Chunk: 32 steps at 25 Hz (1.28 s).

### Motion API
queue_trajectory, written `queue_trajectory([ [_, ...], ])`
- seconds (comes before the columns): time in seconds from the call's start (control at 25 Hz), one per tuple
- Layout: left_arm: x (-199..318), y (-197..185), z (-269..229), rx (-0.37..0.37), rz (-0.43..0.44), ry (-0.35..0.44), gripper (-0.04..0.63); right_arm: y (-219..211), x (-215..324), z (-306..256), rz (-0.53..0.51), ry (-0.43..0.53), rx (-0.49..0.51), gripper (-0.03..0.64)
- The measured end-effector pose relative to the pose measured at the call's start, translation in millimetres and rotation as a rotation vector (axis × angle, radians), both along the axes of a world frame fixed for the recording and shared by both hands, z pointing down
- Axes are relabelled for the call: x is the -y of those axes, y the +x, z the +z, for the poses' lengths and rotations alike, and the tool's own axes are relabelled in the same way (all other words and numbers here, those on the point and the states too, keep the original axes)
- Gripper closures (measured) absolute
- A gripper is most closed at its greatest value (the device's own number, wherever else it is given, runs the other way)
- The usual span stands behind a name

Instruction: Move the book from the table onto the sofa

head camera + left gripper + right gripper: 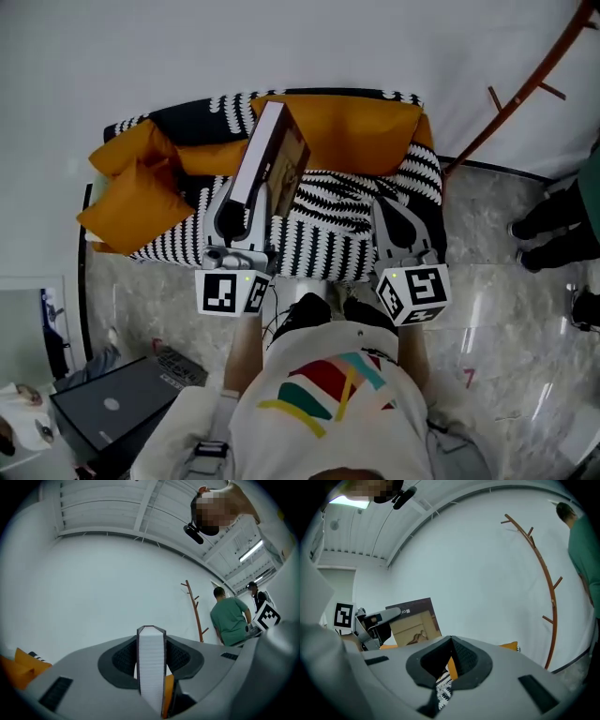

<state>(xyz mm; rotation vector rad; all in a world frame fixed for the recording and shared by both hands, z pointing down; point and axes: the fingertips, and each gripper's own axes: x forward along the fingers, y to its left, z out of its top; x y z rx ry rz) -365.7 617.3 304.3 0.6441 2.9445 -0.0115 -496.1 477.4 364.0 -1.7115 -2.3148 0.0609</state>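
Left claw (246,202) clamps the book (274,150) upright between its jaws, above the striped sofa (347,239) below and ahead, right claw (392,217) closed and empty; only setting down seems left

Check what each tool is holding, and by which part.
Left tool clamps the book across its thickness at one end, with the white page edge facing that tool's camera. Right tool is shut with nothing in it.
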Motion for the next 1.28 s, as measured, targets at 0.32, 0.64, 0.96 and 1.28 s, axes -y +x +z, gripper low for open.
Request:
queue_trajectory([
  [0.32, -101.9, 57.4, 37.9, -0.026, -0.114, 0.057, 0.442, 34.2, -112.1, 12.4, -0.111, 0.060, 0.018, 0.606],
  [0.64, -227.5, 100.9, 109.8, -0.085, 0.046, 0.223, 0.442, 119.7, -266.5, 27.4, -0.162, 0.140, 0.032, 0.606],
  [0.96, -300.2, 139.5, 201.0, -0.243, 0.110, 0.296, 0.442, 157.4, -344.2, 59.2, -0.180, 0.257, -0.002, 0.606],
  [1.28, -340.5, 134.3, 302.9, -0.355, 0.183, 0.386, 0.442, 158.9, -386.0, 154.9, -0.300, 0.420, -0.101, 0.606],
])
